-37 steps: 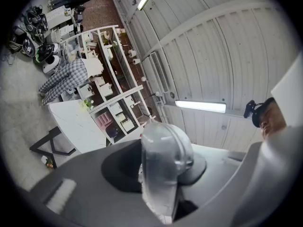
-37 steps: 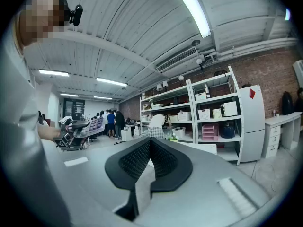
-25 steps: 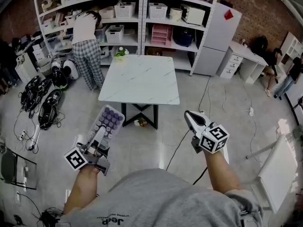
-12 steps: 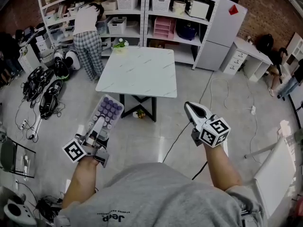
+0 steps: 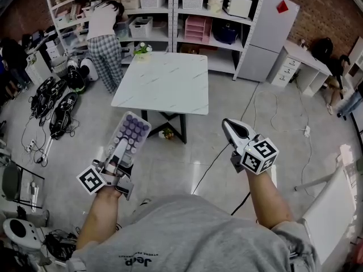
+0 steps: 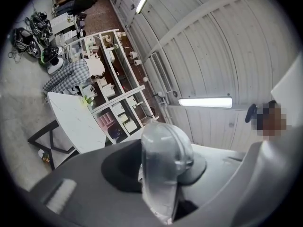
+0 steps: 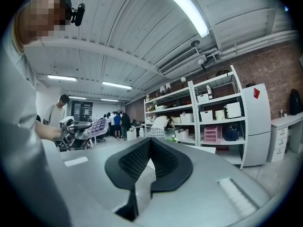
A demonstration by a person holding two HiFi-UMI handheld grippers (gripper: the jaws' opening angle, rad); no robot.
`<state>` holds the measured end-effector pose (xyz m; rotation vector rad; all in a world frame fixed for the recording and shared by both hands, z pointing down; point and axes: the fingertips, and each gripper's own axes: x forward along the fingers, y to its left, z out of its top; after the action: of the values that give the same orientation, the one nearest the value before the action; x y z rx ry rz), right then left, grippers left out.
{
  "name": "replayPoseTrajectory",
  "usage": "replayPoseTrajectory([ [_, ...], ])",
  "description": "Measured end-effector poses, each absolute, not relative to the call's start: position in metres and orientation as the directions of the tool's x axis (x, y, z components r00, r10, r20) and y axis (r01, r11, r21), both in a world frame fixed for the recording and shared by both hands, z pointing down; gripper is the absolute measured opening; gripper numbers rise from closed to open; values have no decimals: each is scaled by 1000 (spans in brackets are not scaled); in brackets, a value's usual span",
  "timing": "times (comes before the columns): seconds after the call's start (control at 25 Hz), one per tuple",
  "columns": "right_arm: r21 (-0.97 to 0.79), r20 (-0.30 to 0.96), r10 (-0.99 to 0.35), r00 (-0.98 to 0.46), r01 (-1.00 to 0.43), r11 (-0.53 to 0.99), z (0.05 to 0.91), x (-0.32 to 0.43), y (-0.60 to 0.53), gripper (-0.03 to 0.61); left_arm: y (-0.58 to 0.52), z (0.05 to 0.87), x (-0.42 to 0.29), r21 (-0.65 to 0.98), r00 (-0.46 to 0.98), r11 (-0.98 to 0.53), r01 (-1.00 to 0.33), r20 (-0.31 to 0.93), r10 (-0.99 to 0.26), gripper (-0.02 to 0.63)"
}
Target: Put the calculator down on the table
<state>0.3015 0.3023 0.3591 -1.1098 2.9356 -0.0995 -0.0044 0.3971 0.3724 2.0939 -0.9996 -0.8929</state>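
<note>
My left gripper (image 5: 119, 151) is shut on a white calculator (image 5: 130, 136) with round purple keys and carries it above the floor, short of the white marble table (image 5: 161, 84). In the left gripper view the calculator (image 6: 163, 167) shows edge-on between the jaws, and the table (image 6: 71, 122) lies ahead at the lower left. My right gripper (image 5: 231, 130) is shut with nothing in it, its black pads (image 7: 163, 162) pressed together. From the right gripper view the calculator (image 7: 98, 125) is seen at the left, in the other gripper.
A small plant (image 5: 142, 50) stands at the table's far left corner. Behind the table run white shelves (image 5: 187, 16), with a person in plaid trousers (image 5: 105, 44) at them. Gear and cables (image 5: 51, 106) lie on the floor at left, a black cable (image 5: 215, 163) at right.
Both grippers have travelled across the floor together, and the table has shifted slightly up and left in the head view. The calculator stays in the left gripper; the right stays shut.
</note>
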Motion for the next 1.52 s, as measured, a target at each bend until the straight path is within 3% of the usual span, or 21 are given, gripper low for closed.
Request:
replayPoseTrajectory([
  [0.2,-72,32,-662,-749,-662,746,343,296,272,3,365,356,-10,784,482,-488,-384,-281,-830,153],
  [0.56,-37,48,-716,-697,-717,696,378,245,198,3,265,400,-67,789,535,-533,-305,-321,-781,153],
  [1.12,-55,17,-799,-600,-799,599,349,89,-4,3,22,394,-204,767,684,-583,-267,-275,-675,153],
  [1.52,-62,47,-827,-560,-828,557,356,75,-92,3,-73,412,-224,791,707,-555,-259,-236,-666,153],
])
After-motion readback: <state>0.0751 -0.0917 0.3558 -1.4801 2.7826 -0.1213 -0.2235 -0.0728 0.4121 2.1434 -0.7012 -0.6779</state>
